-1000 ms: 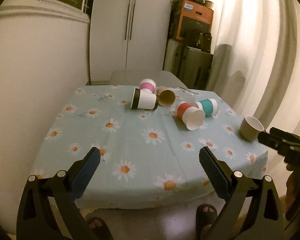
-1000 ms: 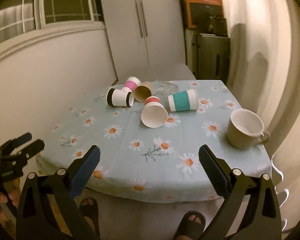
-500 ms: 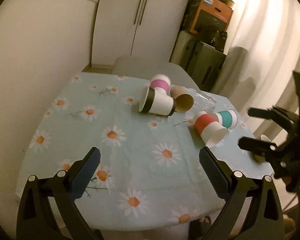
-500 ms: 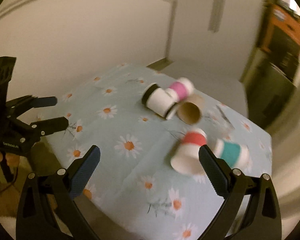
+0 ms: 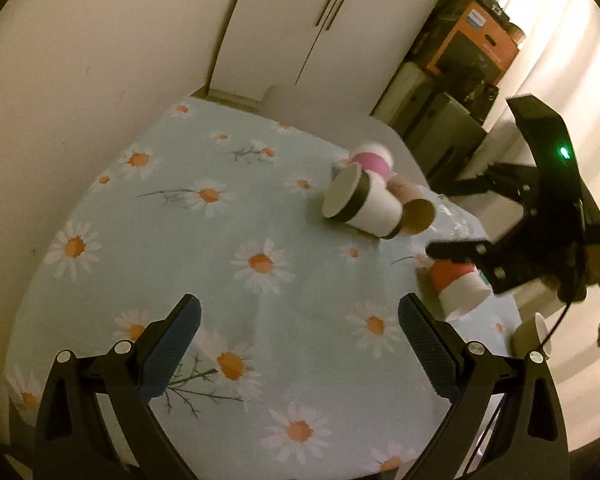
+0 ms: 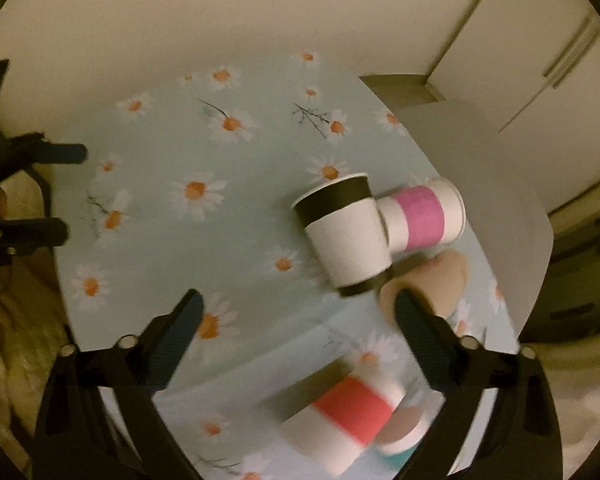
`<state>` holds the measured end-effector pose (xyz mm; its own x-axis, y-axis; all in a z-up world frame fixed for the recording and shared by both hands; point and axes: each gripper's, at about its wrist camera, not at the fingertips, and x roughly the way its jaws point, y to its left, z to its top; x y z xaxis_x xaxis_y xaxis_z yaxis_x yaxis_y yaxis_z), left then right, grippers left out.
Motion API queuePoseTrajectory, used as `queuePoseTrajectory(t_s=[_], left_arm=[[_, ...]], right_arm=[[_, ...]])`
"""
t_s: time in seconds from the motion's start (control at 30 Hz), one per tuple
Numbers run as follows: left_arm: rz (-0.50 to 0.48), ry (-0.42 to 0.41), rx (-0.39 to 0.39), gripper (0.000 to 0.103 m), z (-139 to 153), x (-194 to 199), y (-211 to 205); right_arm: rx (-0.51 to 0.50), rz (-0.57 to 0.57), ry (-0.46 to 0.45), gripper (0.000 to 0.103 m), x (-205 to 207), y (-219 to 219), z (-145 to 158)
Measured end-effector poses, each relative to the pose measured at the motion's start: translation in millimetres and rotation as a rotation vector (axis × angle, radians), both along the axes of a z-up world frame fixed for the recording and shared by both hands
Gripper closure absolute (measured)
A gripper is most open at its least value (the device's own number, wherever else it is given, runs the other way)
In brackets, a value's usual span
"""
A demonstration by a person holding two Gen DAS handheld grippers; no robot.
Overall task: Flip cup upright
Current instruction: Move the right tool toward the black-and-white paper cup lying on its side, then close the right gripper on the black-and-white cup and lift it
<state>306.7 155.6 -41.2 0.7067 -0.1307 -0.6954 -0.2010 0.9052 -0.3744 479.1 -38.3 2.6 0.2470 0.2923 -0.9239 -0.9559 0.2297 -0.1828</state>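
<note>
Lying sideways, black-banded cup (image 6: 346, 232) just beyond open right claw (image 6: 298, 322)

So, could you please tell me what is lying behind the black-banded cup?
Behind the black-banded cup lies the pink-banded cup on its side, touching it; the contact area is covered.

a pale blue daisy-print cloth (image 5: 204, 264) covers the bench. behind it stands a white cupboard (image 5: 300, 20), and to its right an orange box (image 5: 476, 46) tops dark stacked cases (image 5: 444, 124) beside curtains (image 5: 560, 40).
</note>
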Motion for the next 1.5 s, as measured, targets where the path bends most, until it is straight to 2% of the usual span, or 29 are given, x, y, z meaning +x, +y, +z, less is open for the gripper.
queuePoseTrajectory(t_s=[0.2, 0.37, 0.47, 0.53, 0.6, 0.73, 0.8, 1.07, 1.2, 1.3, 1.5], left_arm=[[0.017, 0.053, -0.036, 0.007, -13, 7, 13], [-0.007, 0.063, 0.001, 0.007, -14, 9, 11], [0.001, 0.072, -0.027, 0.007, -17, 10, 16], [0.008, 0.081, -0.036, 0.007, -19, 10, 18], [0.004, 0.086, -0.041, 0.007, -20, 10, 17], [0.000, 0.073, -0.031, 0.007, -15, 9, 16], [-0.001, 0.076, -0.035, 0.007, -16, 9, 16], [-0.001, 0.078, -0.031, 0.007, -16, 9, 15], [-0.004, 0.074, -0.029, 0.007, -14, 8, 14], [-0.002, 0.062, -0.029, 0.007, -11, 5, 14], [0.018, 0.036, -0.045, 0.007, -3, -2, 19]], right_arm=[[-0.097, 0.046, -0.013, 0.018, 21, 24, -25], [-0.144, 0.080, -0.021, 0.020, 31, 38, -41], [-0.179, 0.094, -0.030, 0.021, 36, 44, -49], [-0.188, 0.095, -0.034, 0.021, 40, 47, -52], [-0.183, 0.096, -0.013, 0.026, 44, 51, -52], [-0.206, 0.102, -0.010, 0.027, 46, 58, -59], [-0.212, 0.106, -0.008, 0.033, 46, 62, -62], [-0.233, 0.078, 0.058, 0.036, 49, 57, -64], [-0.205, 0.030, 0.120, 0.036, 45, 44, -56], [-0.157, -0.017, 0.199, 0.036, 40, 35, -47], [0.005, -0.231, 0.447, 0.036, 22, 1, -35]])
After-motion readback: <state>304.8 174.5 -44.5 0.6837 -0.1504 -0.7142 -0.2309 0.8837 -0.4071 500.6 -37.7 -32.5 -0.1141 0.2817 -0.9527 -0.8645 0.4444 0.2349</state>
